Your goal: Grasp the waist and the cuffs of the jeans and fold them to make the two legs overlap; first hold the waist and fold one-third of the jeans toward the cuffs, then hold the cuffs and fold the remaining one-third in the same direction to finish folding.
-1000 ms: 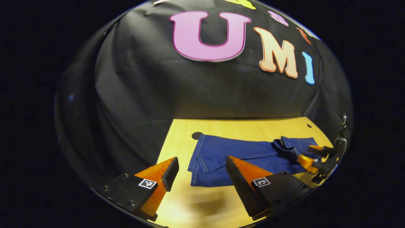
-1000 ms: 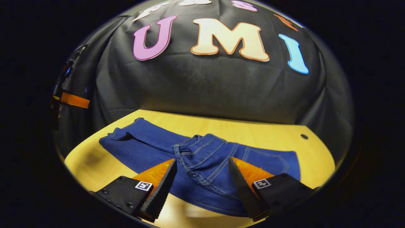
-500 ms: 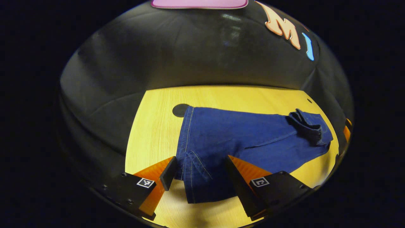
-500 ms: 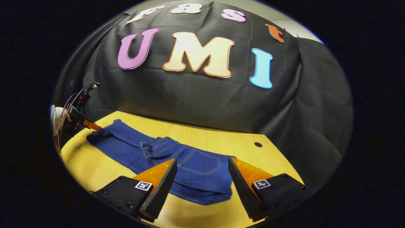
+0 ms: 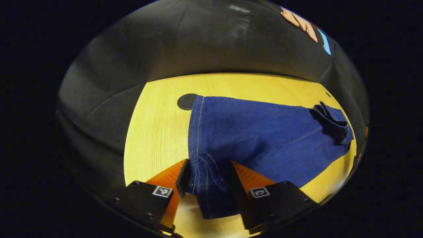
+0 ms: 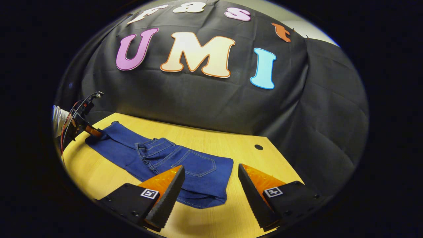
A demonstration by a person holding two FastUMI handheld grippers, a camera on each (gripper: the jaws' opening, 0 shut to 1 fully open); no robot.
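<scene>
Close in on the left gripper view, the left tool (image 5: 207, 180) has its fingers drawn in on either side of the cuffs (image 5: 206, 178), and both look to be pressing the denim, though how firm the pinch is I can't tell. The jeans (image 5: 264, 135) run away from that tool along their long axis, out across the yellow table (image 5: 155, 132) to the bunched waist (image 5: 332, 122) at the far right.

Over to the right gripper view: the right tool (image 6: 211, 186) is spread wide with nothing between its fingers, hovering above the table (image 6: 244, 218) with the folded edge of the jeans (image 6: 172, 162) just ahead of its left finger. The waist (image 6: 155, 148) already lies turned over onto the legs, pocket side up, so the first third reads as done.

That makes the left tool the one placed for the coming fold: the cuffs would travel along the long axis, toward the folded waist end.

Farther off in the right gripper view, at the left rim, the left tool (image 6: 94, 132) meets the cuffs (image 6: 109, 132), with a pale sleeve (image 6: 58, 117) behind it. The left gripper view adds the stitched hem up close and a dark round hole (image 5: 186, 101) in the table beside it.
</scene>
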